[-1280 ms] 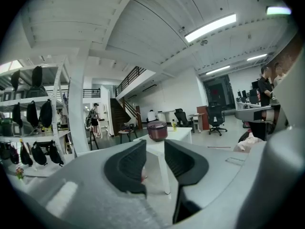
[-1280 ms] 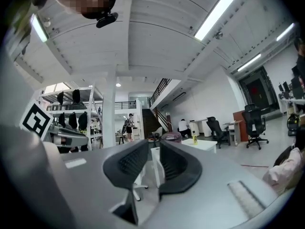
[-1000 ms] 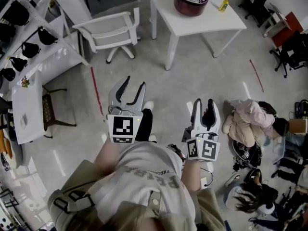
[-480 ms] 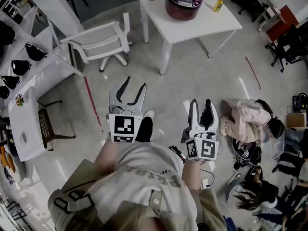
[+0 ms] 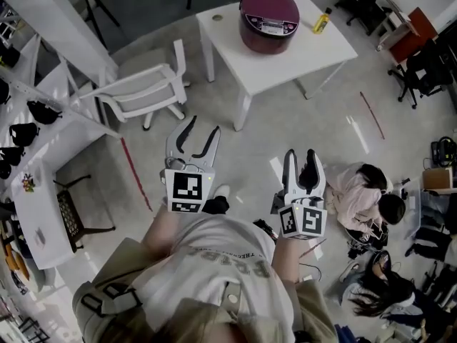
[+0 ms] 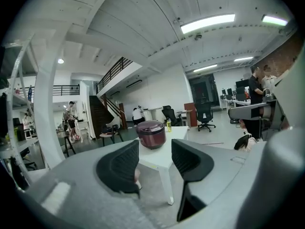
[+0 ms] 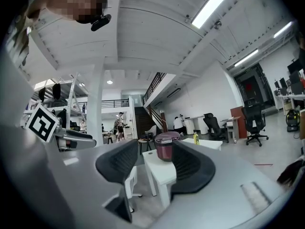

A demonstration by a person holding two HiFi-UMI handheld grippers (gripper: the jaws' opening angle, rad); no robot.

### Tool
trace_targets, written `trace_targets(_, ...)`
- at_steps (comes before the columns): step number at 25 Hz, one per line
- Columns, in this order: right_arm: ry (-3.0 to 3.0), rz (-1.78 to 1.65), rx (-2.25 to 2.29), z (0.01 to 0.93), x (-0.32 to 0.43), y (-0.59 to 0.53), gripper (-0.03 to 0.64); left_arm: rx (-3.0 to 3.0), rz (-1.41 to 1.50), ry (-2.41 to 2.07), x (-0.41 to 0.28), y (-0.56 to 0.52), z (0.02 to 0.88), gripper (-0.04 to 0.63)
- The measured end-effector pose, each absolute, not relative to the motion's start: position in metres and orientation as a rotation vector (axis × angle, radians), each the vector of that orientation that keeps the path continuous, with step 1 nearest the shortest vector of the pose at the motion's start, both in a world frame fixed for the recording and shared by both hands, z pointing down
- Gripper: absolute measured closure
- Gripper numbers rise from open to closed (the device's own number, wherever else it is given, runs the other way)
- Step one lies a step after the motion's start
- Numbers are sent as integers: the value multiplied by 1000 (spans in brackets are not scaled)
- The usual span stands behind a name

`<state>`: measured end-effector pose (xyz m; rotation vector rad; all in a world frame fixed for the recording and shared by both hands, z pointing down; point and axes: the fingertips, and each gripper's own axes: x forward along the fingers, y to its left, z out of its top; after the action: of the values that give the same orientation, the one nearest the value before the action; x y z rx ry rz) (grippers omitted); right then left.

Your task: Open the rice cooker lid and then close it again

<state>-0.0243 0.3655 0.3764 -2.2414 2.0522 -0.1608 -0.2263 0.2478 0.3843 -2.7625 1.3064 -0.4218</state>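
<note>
The dark red rice cooker (image 5: 268, 18) stands with its lid down on a white table (image 5: 300, 56) at the top of the head view, far ahead of both grippers. My left gripper (image 5: 203, 128) is held out over the floor, open, with nothing between its jaws. My right gripper (image 5: 300, 156) is beside it, also open and empty. In the left gripper view the cooker (image 6: 151, 134) shows small between the dark pads (image 6: 119, 168). The right gripper view has the cooker (image 7: 165, 146) in the gap of its jaws, well away.
A yellow bottle (image 5: 322, 21) stands on the table right of the cooker. A white chair (image 5: 146, 84) sits left of the table. Shelving (image 5: 28, 120) runs along the left. People (image 5: 371, 199) sit on the floor at the right.
The table and cooker have drawn nearer and shifted lower in the head view as I walk towards them. Both grippers travel forward with me, still empty.
</note>
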Motion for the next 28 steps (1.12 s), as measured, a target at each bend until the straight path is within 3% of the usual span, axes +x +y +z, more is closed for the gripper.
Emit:
trace_targets(15,2018,-177,-2294,383,12,291,416,-2810,-480,1230,-185,167,405,373)
trace_targets(28,2116,-215,-2224,396,88,197,416,-2768,-515,1329,-118,91,413,373)
